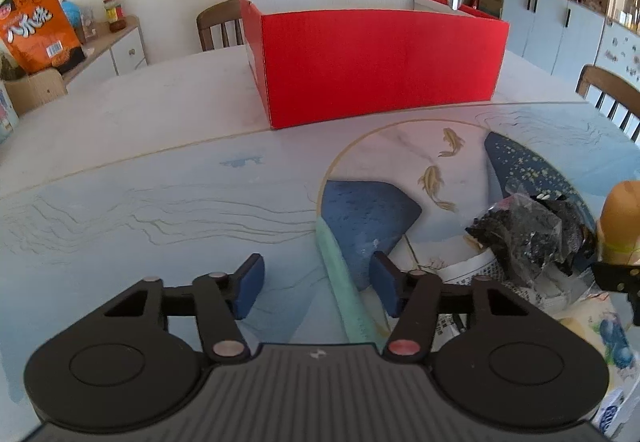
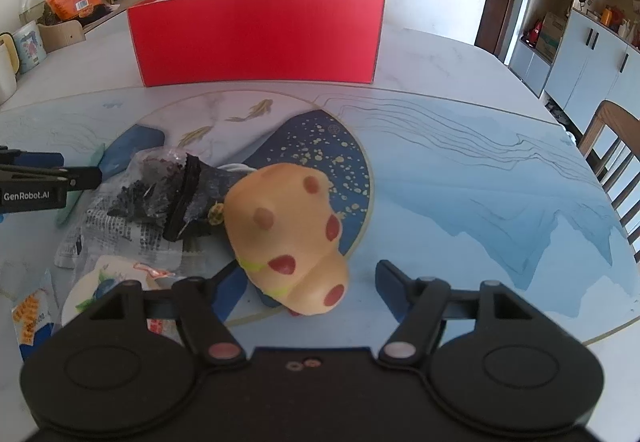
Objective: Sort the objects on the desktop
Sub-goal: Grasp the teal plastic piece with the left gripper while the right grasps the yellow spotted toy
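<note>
In the left wrist view, the left gripper point(image 1: 316, 288) hovered low over the table mat point(image 1: 160, 202) with its jaws spread and nothing between them, well in front of the red box point(image 1: 380, 58), which stood open at the far side. Under the gap between the fingers ran a pale green strip point(image 1: 344, 282), and to the right of it, also in front of the red box, lay a crumpled black bag point(image 1: 528, 230) on printed paper point(image 1: 472, 270). If this gripper went down here, I think it could slide over the thin strip without catching it, because the strip lay flat on the mat. In the right wrist view, the right gripper point(image 2: 304, 288) had its jaws spread wide on both sides of the yellow spotted toy point(image 2: 292, 234), and I could not tell whether the left pad touched it, because the toy hid that pad. The toy lay on the mat in front of the red box, its far side touching the black bag point(image 2: 160, 198). The toy looked round and smooth, so in my opinion the closing could squeeze it out forward, or push it into the bag and disturb the wrappers point(image 2: 32, 314) nearer than the bag. The left gripper point(image 2: 52, 178) was also near this pile, so the two tools might knock together if both moved toward the red box point(image 2: 256, 38) at once.
</note>
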Demonstrator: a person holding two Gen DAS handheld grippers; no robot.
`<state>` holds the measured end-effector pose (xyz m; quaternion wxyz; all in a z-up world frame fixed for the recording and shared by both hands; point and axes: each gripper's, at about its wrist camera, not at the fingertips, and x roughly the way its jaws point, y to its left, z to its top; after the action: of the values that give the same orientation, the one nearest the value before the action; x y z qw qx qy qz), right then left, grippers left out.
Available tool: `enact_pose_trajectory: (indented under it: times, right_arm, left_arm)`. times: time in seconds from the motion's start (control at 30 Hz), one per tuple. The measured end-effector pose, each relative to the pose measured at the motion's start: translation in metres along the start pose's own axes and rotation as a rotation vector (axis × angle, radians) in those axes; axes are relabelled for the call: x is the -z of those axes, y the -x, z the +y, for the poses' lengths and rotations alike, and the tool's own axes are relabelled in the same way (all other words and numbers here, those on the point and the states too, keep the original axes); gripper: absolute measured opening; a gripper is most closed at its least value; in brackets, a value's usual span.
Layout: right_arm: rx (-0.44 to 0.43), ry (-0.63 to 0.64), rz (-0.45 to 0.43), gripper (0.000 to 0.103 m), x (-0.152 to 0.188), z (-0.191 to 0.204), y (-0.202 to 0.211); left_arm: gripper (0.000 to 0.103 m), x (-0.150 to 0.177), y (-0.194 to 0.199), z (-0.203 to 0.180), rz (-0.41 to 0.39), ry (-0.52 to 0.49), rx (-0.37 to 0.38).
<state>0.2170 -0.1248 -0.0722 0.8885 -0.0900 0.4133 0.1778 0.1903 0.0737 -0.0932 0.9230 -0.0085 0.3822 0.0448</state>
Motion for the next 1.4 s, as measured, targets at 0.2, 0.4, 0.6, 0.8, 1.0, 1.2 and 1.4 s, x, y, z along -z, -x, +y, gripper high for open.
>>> enact_pose_trajectory:
  times: [0.2, 0.4, 0.6, 0.8, 1.0, 1.2, 1.4]
  right_arm:
    - [-0.006, -0.005, -0.014, 0.069, 0.000, -0.001, -0.002]
    - [-0.007, -0.016, -0.030, 0.063, -0.001, -0.002, -0.004]
    - [-0.010, -0.025, -0.044, 0.056, 0.002, -0.001, -0.002]
    - [0.007, -0.031, -0.050, 0.048, 0.002, -0.001, 0.001]
    - [0.022, -0.047, -0.064, 0.044, 0.003, -0.005, 0.004]
    - [0.022, -0.052, -0.066, 0.043, 0.002, -0.003, 0.006]
    - [0.020, -0.071, -0.072, 0.043, 0.001, -0.005, 0.014]
  left_arm:
    - [0.037, 0.003, 0.002, -0.002, -0.028, -0.016, 0.013]
    - [0.030, 0.006, 0.003, -0.002, -0.050, -0.014, 0.013]
    - [0.020, 0.007, 0.004, -0.002, -0.066, -0.016, 0.014]
    - [0.011, 0.007, 0.003, -0.004, -0.067, -0.021, 0.020]
    - [0.010, 0.007, 0.004, -0.004, -0.068, -0.024, 0.028]
    - [0.010, 0.006, 0.004, -0.002, -0.062, -0.023, 0.034]
    - [0.010, 0.007, 0.006, -0.001, -0.061, -0.024, 0.040]
